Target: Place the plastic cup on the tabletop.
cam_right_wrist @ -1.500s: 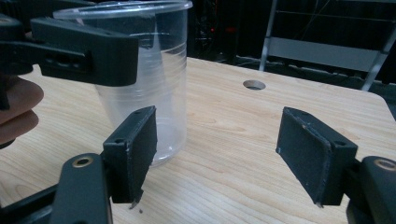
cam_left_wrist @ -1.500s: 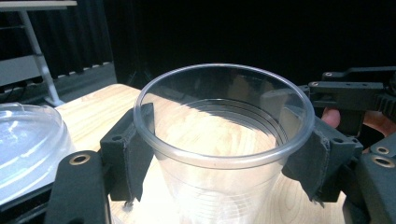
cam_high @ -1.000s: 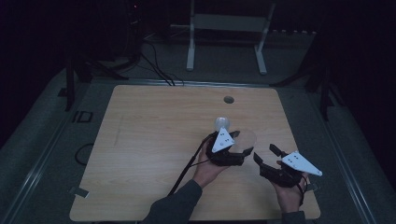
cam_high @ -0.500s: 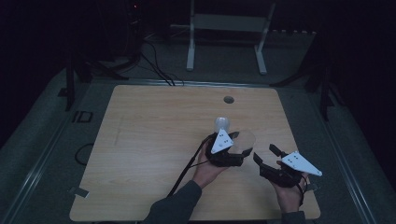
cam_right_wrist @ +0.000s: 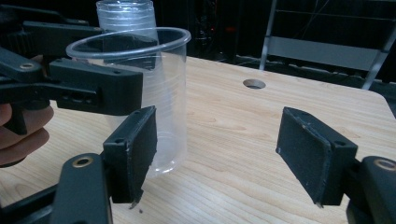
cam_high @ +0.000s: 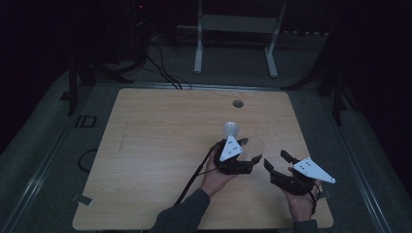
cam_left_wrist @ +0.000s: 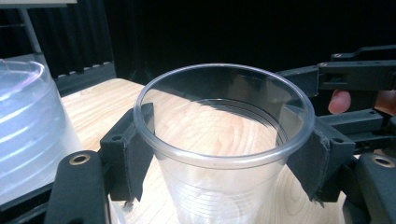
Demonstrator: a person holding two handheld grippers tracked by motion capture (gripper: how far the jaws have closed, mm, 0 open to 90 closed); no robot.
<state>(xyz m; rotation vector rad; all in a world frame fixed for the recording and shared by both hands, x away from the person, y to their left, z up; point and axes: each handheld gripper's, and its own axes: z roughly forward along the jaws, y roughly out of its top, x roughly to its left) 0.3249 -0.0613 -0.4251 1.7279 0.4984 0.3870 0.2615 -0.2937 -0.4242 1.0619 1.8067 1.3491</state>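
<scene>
My left gripper [cam_high: 251, 149] is shut on a clear plastic cup [cam_high: 255, 144], one pad on each side just under the rim [cam_left_wrist: 219, 135]. The cup [cam_right_wrist: 163, 93] is upright, its base at the wooden table [cam_high: 155, 145]. A stack of upturned clear cups [cam_high: 231, 129] stands just beyond and left of it, close beside the left gripper [cam_left_wrist: 224, 154] and its held cup as a ribbed wall [cam_left_wrist: 23, 126]. My right gripper [cam_high: 275, 159] sits a short way to the right, open, with nothing between its pads [cam_right_wrist: 217, 140]. From the right gripper view the stack [cam_right_wrist: 125, 16] rises behind the held cup.
A round hole [cam_high: 237, 103] is cut in the table near its far edge, also ahead of the right gripper [cam_right_wrist: 254, 84]. A white metal frame [cam_high: 235, 24] and floor cables [cam_high: 160, 68] lie behind the table. The surroundings are dark.
The held cup now shows slightly further right of the stack than a second ago. The right gripper has hardly moved.
</scene>
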